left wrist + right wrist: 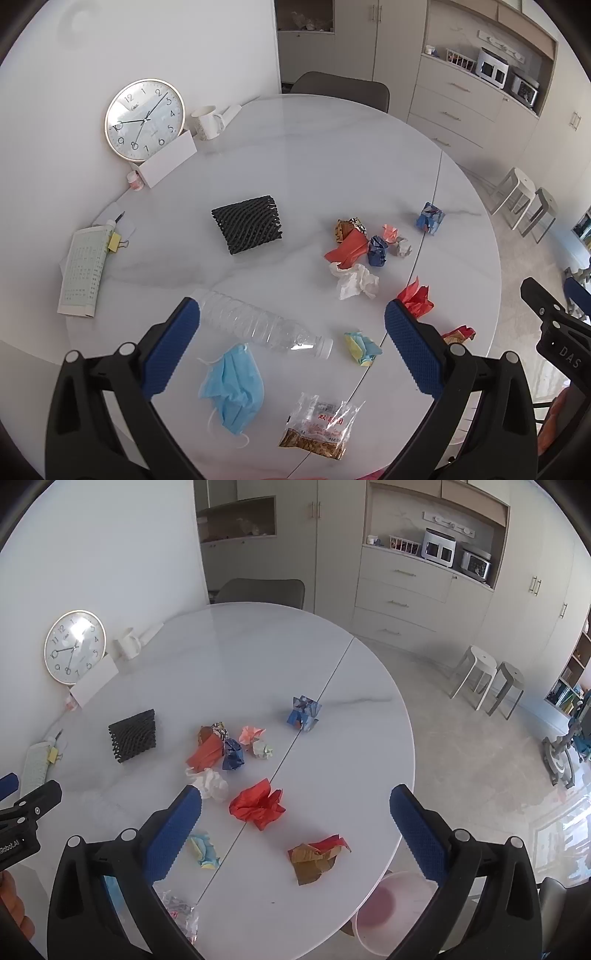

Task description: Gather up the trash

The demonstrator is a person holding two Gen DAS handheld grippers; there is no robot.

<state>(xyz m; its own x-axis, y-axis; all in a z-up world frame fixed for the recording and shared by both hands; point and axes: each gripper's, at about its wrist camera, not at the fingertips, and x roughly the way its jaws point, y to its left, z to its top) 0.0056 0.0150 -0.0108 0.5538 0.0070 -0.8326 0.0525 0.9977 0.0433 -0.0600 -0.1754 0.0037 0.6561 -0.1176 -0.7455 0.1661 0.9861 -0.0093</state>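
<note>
Trash lies scattered over a round white table (332, 155). My left gripper (291, 310) hangs open above a clear plastic bottle (266, 325), with a blue face mask (232, 387) and a snack wrapper (321, 424) just below it. A yellow-blue paper wad (362, 347) and a white tissue (354, 280) lie nearby. My right gripper (295, 794) is open over a red crumpled paper (258, 805), and a brown-red wad (317, 856) sits close to the table edge. Neither gripper holds anything. Farther back are small coloured wads (229, 746), a blue paper cube (304, 710) and a black foam net (133, 734).
A pale round bin (369, 934) stands on the floor under the table's near right edge. A clock (144, 120), mug (207, 122), white box (170, 158) and booklet (83, 269) line the wall side. A chair (340, 88) is behind the table, and stools (484, 679) stand to the right.
</note>
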